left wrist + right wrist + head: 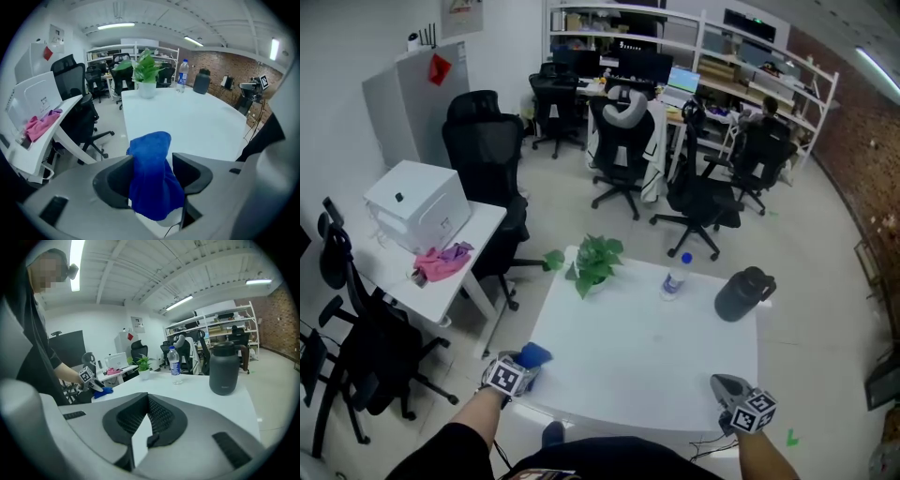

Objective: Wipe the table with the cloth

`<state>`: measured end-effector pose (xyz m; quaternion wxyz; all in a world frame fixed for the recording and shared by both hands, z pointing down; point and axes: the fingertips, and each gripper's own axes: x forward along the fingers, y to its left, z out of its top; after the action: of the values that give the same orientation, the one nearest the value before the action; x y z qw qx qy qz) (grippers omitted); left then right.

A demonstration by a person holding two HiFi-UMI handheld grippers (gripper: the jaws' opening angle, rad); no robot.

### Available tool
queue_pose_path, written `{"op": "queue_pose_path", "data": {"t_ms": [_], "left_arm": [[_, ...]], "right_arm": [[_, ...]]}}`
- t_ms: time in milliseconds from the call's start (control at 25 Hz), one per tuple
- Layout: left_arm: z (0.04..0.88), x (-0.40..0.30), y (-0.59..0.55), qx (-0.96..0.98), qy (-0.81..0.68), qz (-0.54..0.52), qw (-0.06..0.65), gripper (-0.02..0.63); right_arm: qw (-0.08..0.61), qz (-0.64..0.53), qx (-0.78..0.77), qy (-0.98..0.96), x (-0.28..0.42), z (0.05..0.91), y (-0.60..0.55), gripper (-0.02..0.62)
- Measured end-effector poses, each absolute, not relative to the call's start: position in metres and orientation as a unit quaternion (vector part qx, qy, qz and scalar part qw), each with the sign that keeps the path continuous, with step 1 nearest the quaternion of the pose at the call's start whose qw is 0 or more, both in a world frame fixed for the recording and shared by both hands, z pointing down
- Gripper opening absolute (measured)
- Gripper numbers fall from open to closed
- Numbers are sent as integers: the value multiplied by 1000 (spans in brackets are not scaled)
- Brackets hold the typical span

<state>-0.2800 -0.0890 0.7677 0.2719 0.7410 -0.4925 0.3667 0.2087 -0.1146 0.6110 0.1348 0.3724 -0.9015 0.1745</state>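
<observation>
A blue cloth (535, 354) bunches at the front left corner of the white table (647, 347). My left gripper (525, 364) is shut on it. In the left gripper view the blue cloth (152, 173) fills the gap between the two dark jaws and pokes out over the table (187, 117). My right gripper (724, 382) hovers at the table's front right edge. Its jaws meet at the tips in the right gripper view, so the right gripper (148, 401) is shut on nothing. That view also catches the cloth (104, 391) far off to the left.
A potted plant (594, 262), a water bottle (674, 279) and a dark jug (742, 293) stand along the table's far edge. A side desk (478, 220) to the left carries a white box (417, 204) and a pink rag (441, 261). Office chairs (492, 169) stand around.
</observation>
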Motion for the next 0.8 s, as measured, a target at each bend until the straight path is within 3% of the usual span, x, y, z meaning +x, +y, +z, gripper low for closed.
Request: {"op": "queue_pose_path", "data": {"t_ms": [160,280,560,800], "left_arm": [[786,-281,-90,724,-490,388,292,252],[794,-282,-89,716,-487,407,292,174],[796,-281,-91,715,-478,417,293,157],[796,-279,-92,716,-474,421,291,89]], "right_arm": [[138,175,375,-900,209,612,-115,8],[139,174,375,-900,209,612,-115,8],[137,176,375,-900,208,612,-115,8],[134,179,374,-900,207,614,-115,8]]}}
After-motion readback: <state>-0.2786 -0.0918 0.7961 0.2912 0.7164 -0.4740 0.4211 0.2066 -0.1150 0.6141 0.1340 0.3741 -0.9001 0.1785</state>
